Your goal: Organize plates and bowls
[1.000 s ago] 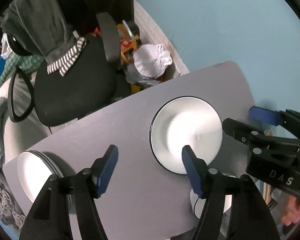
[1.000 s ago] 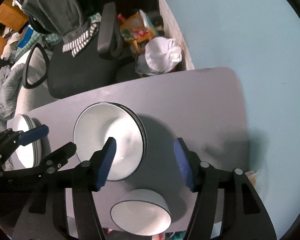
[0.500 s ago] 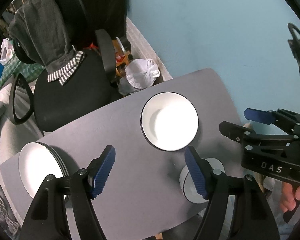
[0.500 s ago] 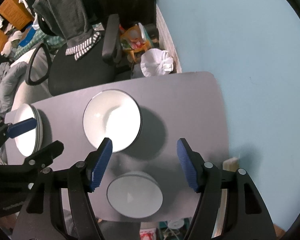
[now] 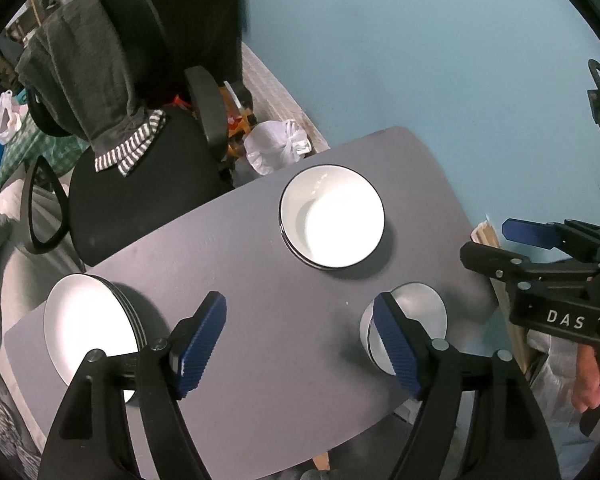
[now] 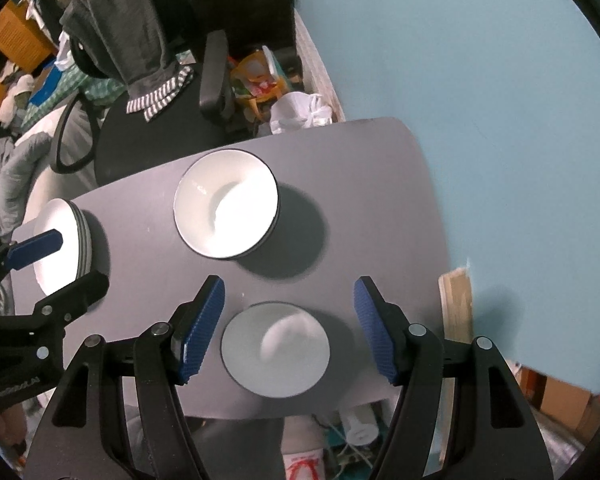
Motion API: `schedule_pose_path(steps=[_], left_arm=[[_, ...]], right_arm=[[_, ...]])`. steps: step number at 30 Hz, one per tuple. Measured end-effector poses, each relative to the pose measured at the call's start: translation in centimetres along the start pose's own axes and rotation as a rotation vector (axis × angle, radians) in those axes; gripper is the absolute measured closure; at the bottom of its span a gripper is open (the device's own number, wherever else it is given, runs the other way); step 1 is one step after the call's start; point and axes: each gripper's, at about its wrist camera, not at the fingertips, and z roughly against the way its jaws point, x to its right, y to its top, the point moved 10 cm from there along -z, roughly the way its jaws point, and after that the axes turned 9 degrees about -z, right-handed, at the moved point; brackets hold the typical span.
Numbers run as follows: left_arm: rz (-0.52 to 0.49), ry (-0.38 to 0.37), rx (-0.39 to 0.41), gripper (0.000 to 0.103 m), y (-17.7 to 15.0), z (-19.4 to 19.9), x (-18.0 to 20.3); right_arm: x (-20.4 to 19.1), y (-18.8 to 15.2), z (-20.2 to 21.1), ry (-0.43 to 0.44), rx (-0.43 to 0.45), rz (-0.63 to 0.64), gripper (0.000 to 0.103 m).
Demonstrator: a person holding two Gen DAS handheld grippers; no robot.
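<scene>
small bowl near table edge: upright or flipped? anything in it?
Upright and empty. The small bowl shows its white inside and dark rim facing up, nothing in it. It sits on the table, below the open right claw.

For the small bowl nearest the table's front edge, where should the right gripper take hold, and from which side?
Probably by the rim, from above. The small bowl sits upright and mouth-up on the table, apart from the larger bowl stack. It looks too wide to span whole, so one finger inside and one outside the near wall seems best. The right gripper, open, hangs over it.
</scene>
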Motion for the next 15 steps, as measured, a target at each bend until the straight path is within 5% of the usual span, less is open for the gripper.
schedule_pose_path(steps=[15], left_arm=[[-0.050,-0.062,-0.064,0.026,-2.7,-2.7,3.2]], right_arm=[[4.2,-5.0,-1.2,-0.014,-0.059,-0.177,0.036]])
